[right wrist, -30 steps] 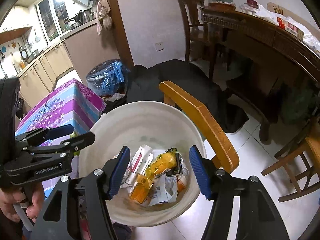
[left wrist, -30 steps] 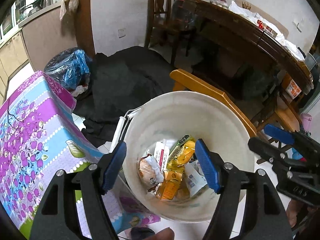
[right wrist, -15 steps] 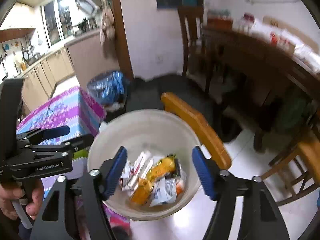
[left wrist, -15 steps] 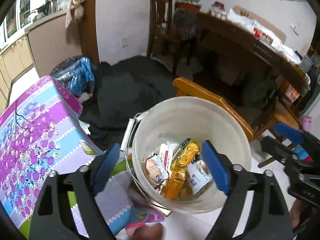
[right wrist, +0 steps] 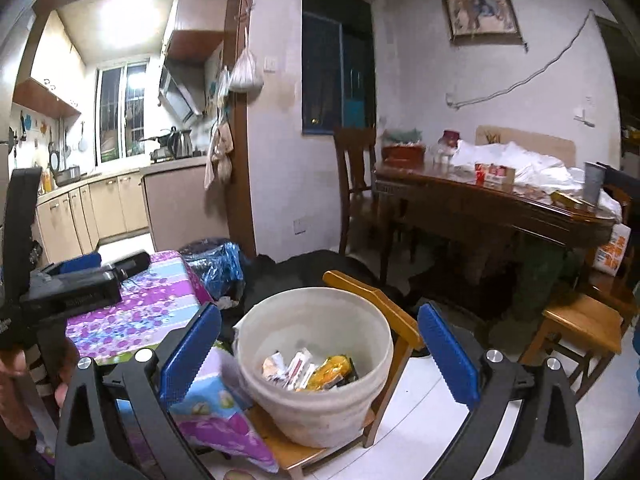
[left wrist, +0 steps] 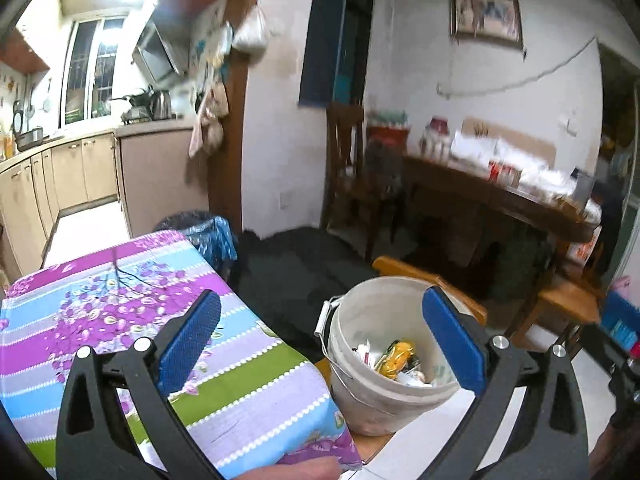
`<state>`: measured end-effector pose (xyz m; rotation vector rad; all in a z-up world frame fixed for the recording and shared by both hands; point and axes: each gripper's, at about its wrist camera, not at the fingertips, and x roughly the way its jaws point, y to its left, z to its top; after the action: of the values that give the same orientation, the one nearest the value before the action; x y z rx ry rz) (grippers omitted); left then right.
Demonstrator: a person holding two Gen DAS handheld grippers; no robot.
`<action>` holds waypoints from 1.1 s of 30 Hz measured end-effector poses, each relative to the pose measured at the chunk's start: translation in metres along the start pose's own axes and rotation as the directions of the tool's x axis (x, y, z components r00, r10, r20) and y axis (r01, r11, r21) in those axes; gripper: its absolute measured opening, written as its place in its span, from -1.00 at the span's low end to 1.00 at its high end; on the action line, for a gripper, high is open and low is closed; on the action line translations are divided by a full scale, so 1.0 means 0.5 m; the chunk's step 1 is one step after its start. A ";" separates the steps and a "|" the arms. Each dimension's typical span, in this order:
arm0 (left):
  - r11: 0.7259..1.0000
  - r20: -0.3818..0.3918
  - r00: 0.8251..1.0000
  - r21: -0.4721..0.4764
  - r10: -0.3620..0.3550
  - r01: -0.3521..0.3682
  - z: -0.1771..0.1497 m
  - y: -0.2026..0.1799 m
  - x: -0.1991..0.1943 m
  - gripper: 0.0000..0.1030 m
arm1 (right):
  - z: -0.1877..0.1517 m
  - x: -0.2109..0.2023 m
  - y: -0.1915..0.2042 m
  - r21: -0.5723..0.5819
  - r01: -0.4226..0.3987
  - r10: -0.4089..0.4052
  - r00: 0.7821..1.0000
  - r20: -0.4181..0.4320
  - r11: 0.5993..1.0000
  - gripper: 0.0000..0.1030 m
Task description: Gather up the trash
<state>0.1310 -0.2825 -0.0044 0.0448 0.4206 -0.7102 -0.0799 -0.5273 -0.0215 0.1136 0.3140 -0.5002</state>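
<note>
Dim kitchen-diner, floral-clothed worktop (left wrist: 120, 320) nearest. Left gripper (left wrist: 320, 340) and right gripper (right wrist: 318, 350) both opening wide, nothing held. Just beyond, white bucket (right wrist: 316, 400) of wrappers (right wrist: 308, 366) perched on a wooden chair (right wrist: 372, 296); risk of a careless nudge tipping it, spilling trash onto floor.

Matt plastic bucket (right wrist: 316, 404); glossy wrappers (right wrist: 312, 368); wooden chair (right wrist: 384, 304); printed tablecloth (left wrist: 120, 320).
</note>
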 end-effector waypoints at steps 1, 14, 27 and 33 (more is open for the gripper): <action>1.000 0.009 1.000 0.009 0.004 -0.004 -0.002 0.000 -0.017 0.89 | -0.010 -0.027 0.008 0.006 -0.001 0.001 1.000 0.014 1.000 0.91; 0.995 0.169 0.986 0.097 0.006 -0.023 -0.078 -0.017 -0.262 0.89 | -0.114 -0.318 0.091 -0.005 0.008 -0.006 0.979 0.206 1.000 0.91; 0.997 0.195 0.981 0.076 0.011 -0.026 -0.155 -0.034 -0.371 0.89 | -0.200 -0.452 0.056 0.052 0.047 -0.059 0.966 0.253 0.998 0.91; 0.997 0.259 0.966 0.078 0.008 -0.029 -0.168 -0.037 -0.406 0.89 | -0.195 -0.474 0.060 0.046 0.045 -0.057 0.952 0.301 0.998 0.91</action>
<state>-0.0486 -0.1548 -0.0006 0.0318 0.1407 -0.7037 -0.2883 -0.3757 -0.0364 0.0649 0.0074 -0.5668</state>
